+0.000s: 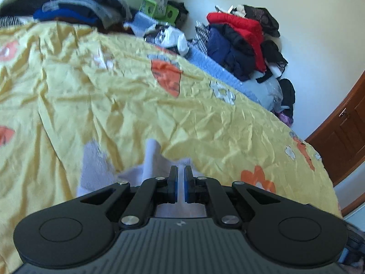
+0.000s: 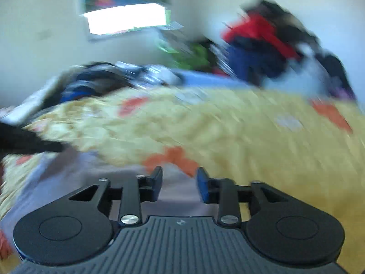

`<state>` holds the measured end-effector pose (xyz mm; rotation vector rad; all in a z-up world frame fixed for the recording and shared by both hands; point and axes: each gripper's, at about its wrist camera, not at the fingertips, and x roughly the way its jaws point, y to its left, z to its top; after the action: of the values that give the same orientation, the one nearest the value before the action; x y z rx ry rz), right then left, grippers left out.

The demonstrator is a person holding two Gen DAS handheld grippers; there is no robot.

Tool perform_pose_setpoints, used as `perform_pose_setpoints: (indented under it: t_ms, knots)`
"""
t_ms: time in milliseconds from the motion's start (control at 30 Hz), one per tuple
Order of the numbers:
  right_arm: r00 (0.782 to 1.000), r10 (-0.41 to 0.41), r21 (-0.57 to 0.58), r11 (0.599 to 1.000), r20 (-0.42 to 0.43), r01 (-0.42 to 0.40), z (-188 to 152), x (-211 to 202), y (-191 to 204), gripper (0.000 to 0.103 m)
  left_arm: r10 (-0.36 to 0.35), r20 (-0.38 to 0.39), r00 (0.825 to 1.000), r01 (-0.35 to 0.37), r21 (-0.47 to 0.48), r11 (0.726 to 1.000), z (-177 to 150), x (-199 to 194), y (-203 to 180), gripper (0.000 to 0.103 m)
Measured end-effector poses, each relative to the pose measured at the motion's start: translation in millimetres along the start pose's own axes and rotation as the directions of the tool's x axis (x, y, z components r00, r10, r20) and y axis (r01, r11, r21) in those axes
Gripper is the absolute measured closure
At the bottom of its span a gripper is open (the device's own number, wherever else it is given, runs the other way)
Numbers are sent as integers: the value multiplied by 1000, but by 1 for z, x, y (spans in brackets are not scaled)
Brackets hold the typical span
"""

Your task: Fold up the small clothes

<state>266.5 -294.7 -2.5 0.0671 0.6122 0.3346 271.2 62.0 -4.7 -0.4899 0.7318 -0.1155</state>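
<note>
Left wrist view: the left gripper hangs low over a pale lilac garment lying on a bed covered by a crumpled yellow sheet printed with orange shapes. Its jaws stand nearly together with a thin gap between the blue pads, and whether any cloth is pinched there cannot be told. Piles of clothes crowd the far side of the bed against the wall.

Right wrist view: heavily blurred, the right gripper hovers with jaws apart and nothing between them, just above the near part of the same lilac garment, which spreads left and below the fingers. A dark shape reaches in from the left edge, probably the other tool.

Judgement: the step looks like taking hold of the garment's edge for a fold. It should go best if each gripper bites only the lilac cloth, not the sheet beneath, at matching corners.
</note>
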Motion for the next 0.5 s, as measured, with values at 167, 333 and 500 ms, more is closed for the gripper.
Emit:
perform_pose_setpoints:
  t_ms: [167, 333, 500]
  knots:
    - [997, 3, 112, 994, -77, 5, -3, 26, -19, 55, 19, 6, 1000, -19, 25, 1000, -2, -3, -1, 98]
    - [994, -18, 133, 991, -112, 33, -9, 43, -11, 75, 55, -10, 998, -53, 159, 986, -4, -6, -11, 97]
    - [999, -48, 115, 992, -12, 49, -13, 27, -7, 100, 78, -42, 996, -66, 233, 970, -13, 5, -17, 97]
